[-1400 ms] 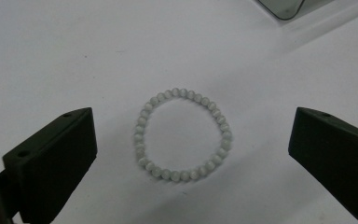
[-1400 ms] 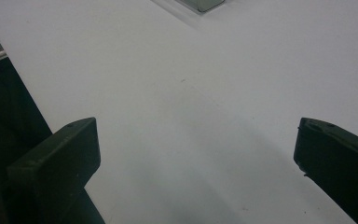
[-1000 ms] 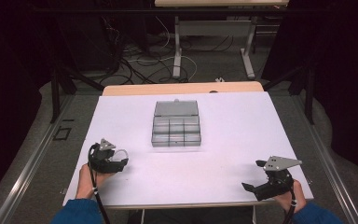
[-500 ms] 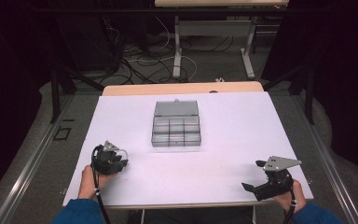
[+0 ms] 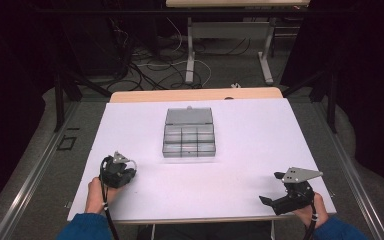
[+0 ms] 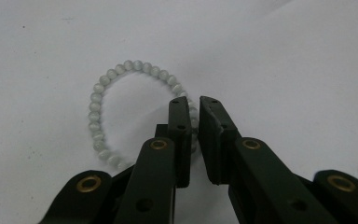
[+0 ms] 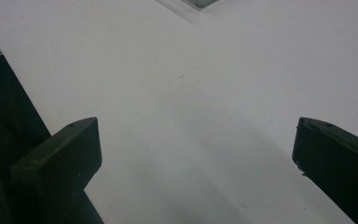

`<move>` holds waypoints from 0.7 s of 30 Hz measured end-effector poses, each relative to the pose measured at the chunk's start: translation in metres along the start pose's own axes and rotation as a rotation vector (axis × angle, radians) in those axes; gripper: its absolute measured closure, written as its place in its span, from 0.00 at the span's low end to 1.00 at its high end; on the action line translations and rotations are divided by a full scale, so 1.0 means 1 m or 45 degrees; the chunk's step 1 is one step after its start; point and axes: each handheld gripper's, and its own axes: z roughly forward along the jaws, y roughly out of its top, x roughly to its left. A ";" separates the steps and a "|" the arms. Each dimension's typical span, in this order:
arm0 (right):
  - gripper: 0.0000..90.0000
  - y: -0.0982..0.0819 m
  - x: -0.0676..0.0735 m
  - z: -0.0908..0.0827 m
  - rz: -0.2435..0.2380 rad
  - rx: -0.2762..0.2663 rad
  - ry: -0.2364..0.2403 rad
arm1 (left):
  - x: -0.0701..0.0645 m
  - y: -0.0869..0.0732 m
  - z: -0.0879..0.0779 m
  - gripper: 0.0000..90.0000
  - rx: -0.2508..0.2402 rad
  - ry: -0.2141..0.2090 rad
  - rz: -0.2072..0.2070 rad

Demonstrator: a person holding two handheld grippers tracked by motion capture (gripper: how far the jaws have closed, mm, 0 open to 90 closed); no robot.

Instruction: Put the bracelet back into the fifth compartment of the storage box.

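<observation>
A bracelet (image 6: 103, 84) of pale grey-white beads lies flat on the white table (image 5: 260, 135). In the left gripper view, my left gripper (image 6: 195, 105) is over the ring's right side. Its jaws stand one inside and one outside the loop, closed to a narrow gap on the bead strand. In the high view the left gripper (image 5: 125, 172) sits low at the table's near left, held by a hand. My right gripper (image 5: 272, 188) rests at the near right corner. It stands wide open (image 7: 196, 140) over bare table, nothing between its fingers.
A clear plastic organiser box (image 5: 189, 132) with its lid open and several small compartments stands in the table's middle. Its corner shows at the top of the right gripper view (image 7: 200, 3). Dark floor, cables and table legs lie beyond the far edge.
The left gripper has shifted slightly toward the near edge and lower onto the table. The right gripper has not moved.
</observation>
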 end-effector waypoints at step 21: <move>0.01 0.000 -0.001 -0.001 -0.009 -0.021 -0.012 | 0.001 0.001 -0.011 0.96 -0.072 0.027 0.031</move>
